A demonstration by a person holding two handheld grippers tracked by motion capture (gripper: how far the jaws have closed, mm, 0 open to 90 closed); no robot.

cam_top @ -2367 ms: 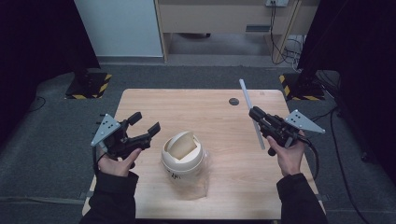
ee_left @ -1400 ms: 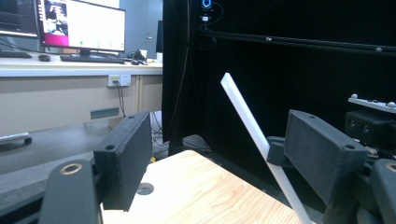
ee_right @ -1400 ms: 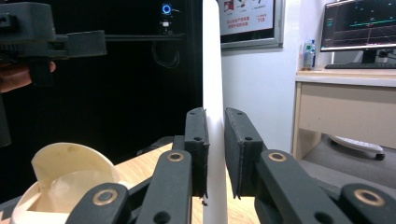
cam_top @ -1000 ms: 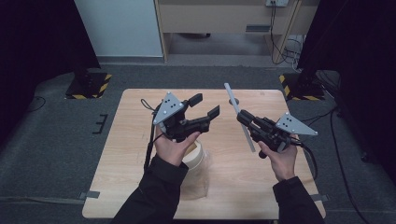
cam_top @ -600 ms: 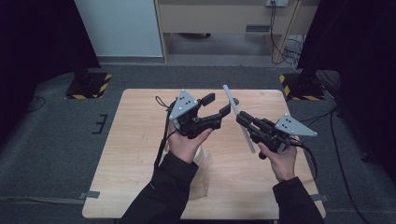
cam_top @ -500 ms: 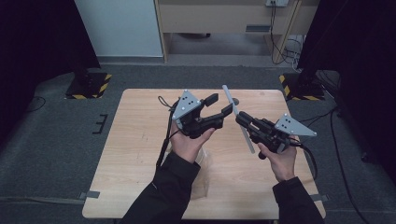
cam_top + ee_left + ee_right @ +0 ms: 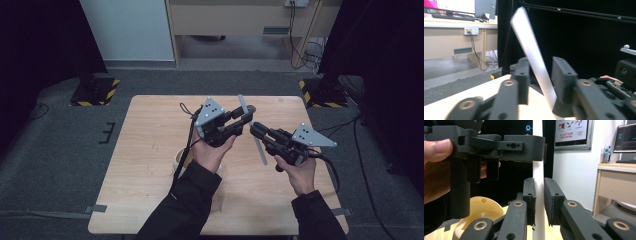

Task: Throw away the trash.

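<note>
A long white strip (image 7: pixel 261 150) stands tilted above the wooden table (image 7: pixel 150 190). My right gripper (image 7: pixel 254 129) is shut on its lower part, and in the right gripper view the strip (image 7: pixel 537 165) runs straight up between that gripper's pads (image 7: pixel 539 182). My left gripper (image 7: pixel 247 116) reaches in from the left onto the strip's upper part. Its jaws have just been closing, and in the left gripper view (image 7: pixel 540 67) both pads touch the leaning strip (image 7: pixel 531 50). A cream round tub (image 7: pixel 177 157) sits half hidden behind the left forearm.
The tub's open cream rim (image 7: pixel 481 210) shows low beneath the left gripper's body (image 7: pixel 499 143). Beyond the table stand a wooden cabinet (image 7: pixel 240 20) and yellow-black striped floor bases (image 7: pixel 95 90). A cable (image 7: pixel 360 165) trails from the right gripper.
The left hand swung from the table's left side, over the tub, to the strip, and its jaws closed around it. The right hand lifted the strip inward early on, then stayed put.
</note>
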